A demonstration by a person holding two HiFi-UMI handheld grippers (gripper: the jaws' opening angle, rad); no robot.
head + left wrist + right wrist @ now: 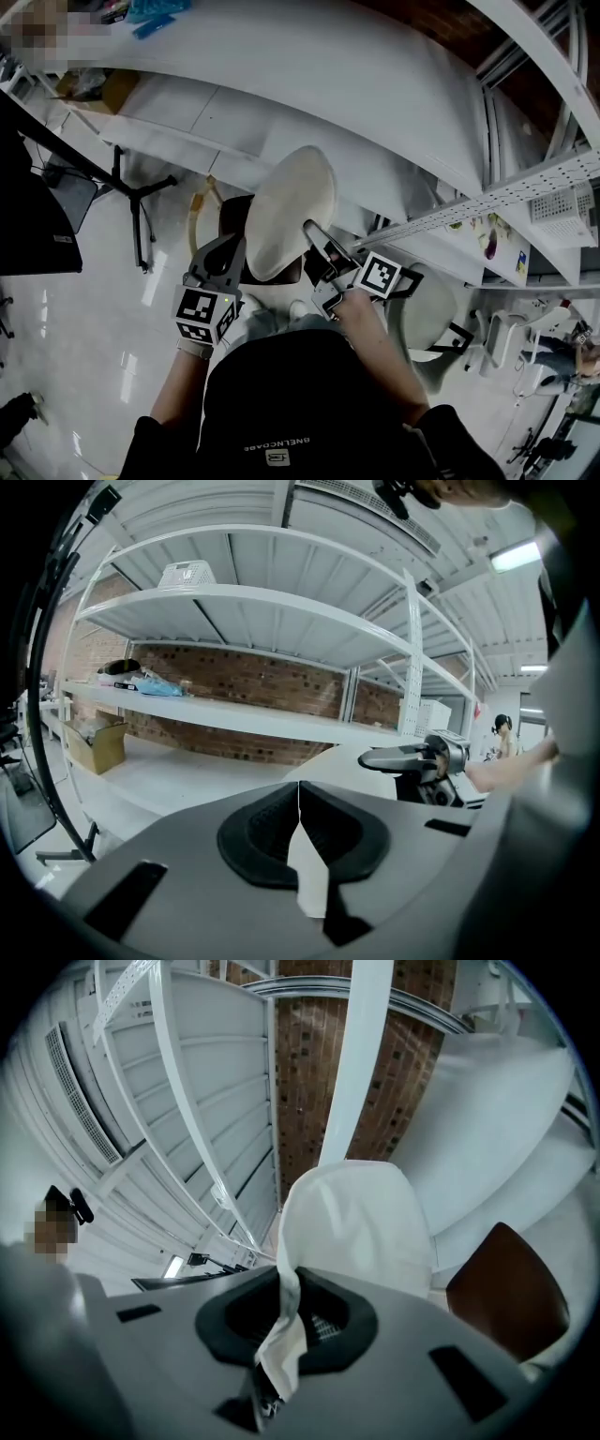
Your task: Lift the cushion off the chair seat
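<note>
Cushion (289, 211) hangs tilted above the chair seat (511, 1288), with my left gripper (238, 247) and right gripper (314, 234) each clamped on its thin fabric edge. Bites this shallow could slip and drop it back.

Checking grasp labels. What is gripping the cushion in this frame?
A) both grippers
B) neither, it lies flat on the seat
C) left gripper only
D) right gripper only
A: the left gripper and the right gripper each have their fingers closed on a fold of the cream cushion, which the head view shows tipped up on edge between them, above the brown chair.
</note>
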